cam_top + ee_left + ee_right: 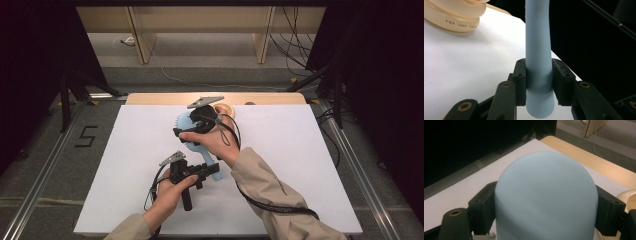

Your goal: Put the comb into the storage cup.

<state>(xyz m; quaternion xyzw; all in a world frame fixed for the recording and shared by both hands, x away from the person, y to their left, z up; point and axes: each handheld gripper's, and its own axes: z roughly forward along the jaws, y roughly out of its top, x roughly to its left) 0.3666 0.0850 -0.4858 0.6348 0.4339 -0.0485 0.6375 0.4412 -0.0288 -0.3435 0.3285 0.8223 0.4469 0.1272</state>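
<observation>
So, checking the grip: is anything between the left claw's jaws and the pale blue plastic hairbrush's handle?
Nothing: in the left gripper view the left claw presses both jaws directly against the pale blue plastic hairbrush's handle.

Matt smooth blue plastic brush

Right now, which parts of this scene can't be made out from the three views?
- Hairbrush bristle face: in the high view the right gripper and hand cover most of the head; the right gripper view faces its smooth back.
- Handle top: cut off by the left gripper view's upper edge.
- Cream tape roll: lettering cut off at the left gripper view's top; in the high view it sits behind the hand.
- Left gripper jaw tips: too small in the high view.
</observation>
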